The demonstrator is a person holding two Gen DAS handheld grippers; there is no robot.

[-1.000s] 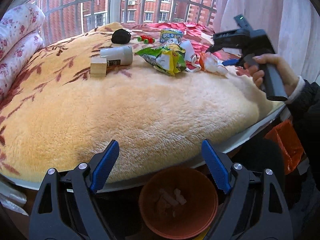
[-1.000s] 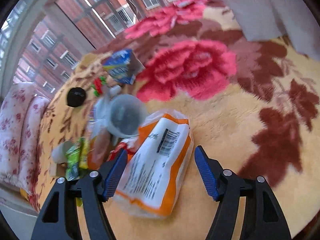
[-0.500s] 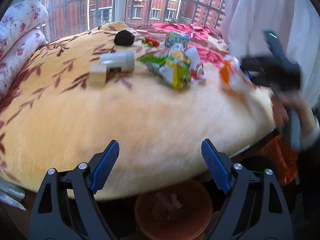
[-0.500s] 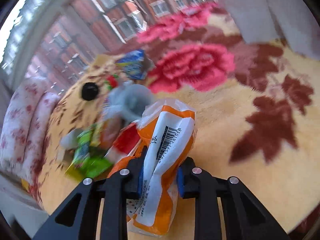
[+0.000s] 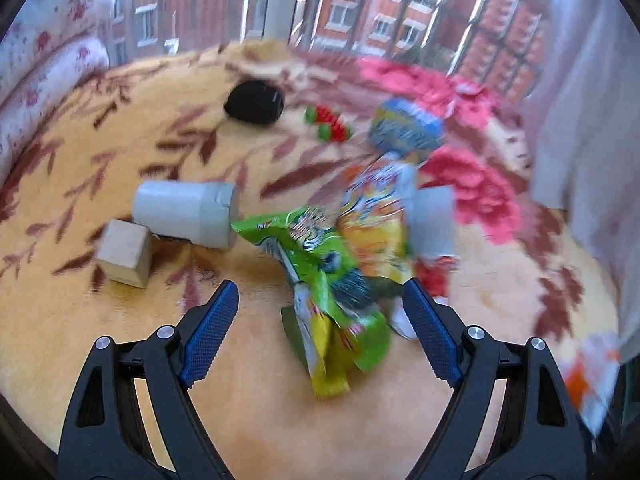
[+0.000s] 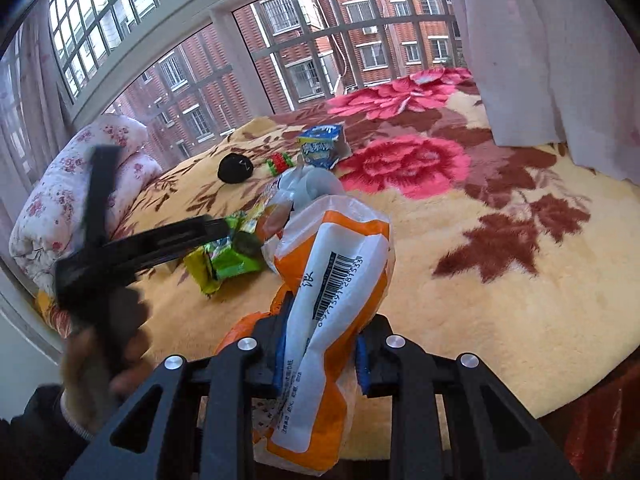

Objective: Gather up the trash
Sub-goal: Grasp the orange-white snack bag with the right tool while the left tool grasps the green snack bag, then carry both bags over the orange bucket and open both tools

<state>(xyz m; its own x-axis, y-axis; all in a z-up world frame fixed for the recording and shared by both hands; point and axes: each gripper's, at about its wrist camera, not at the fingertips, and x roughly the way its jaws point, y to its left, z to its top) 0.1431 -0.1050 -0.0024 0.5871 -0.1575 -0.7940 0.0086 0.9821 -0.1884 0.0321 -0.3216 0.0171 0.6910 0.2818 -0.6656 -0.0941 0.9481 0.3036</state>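
Right hand-held gripper [image 6: 320,360] clamps the orange wrapper [image 6: 332,280]; left hand-held gripper [image 5: 320,328] is open around the green packet [image 5: 328,280]. Close low on the bunched middle.

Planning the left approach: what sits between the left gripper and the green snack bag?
Nothing. In the left wrist view the green snack bag already lies between the open left gripper, only bare blanket before it.

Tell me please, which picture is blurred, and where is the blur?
Left wrist view: smeared nearly all over, the green wrapper worst, only its own tongs sharp. Right wrist view: mostly crisp, the barcode on the orange bag readable; only the other tongs blur.
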